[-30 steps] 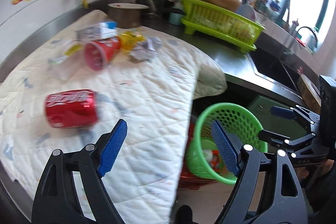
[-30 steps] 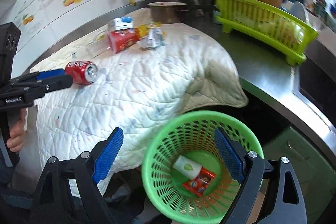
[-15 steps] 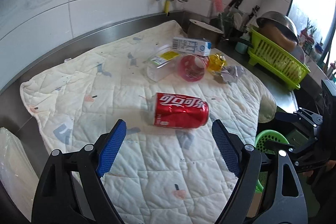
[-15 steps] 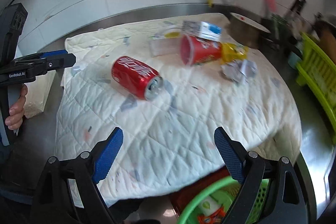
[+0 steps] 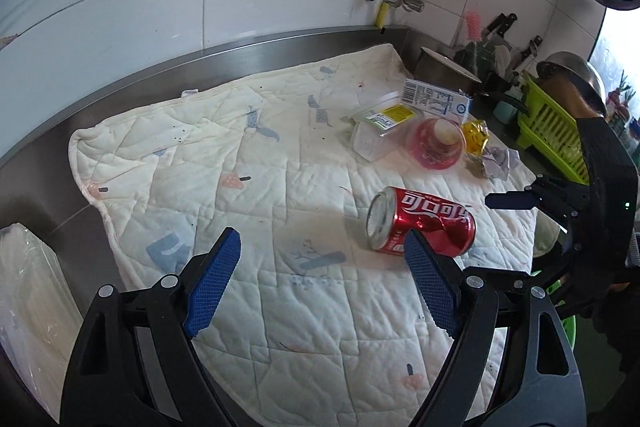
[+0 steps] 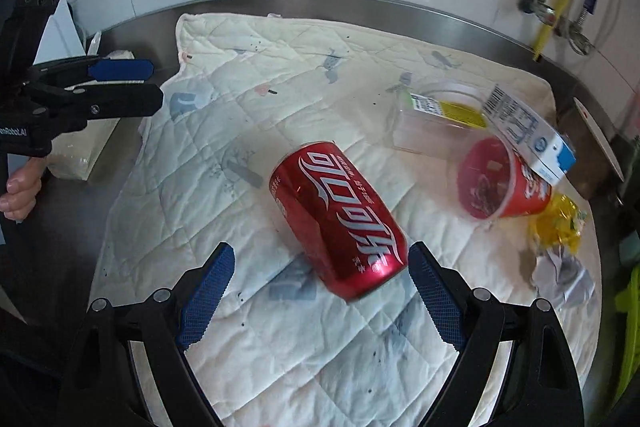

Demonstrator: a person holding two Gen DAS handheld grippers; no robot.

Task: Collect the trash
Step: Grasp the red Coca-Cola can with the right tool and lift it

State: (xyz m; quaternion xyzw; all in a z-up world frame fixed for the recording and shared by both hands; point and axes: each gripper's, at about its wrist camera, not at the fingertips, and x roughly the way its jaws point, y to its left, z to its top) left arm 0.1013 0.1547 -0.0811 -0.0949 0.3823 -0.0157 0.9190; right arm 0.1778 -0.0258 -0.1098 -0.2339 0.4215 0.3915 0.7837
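A quilted mat (image 5: 248, 187) covered the steel desk (image 5: 48, 147), its near and left parts bare of litter. The red can (image 6: 340, 215) lay on its side mid-mat, just ahead of the right gripper (image 6: 320, 287), whose jaws stood spread and empty, the can nearer the right one. The left gripper (image 5: 324, 279) was likewise spread, holding nothing, the can beyond its right jaw. Only the left view showed the green dish rack (image 5: 552, 123); the right view showed a hand (image 6: 20, 191).
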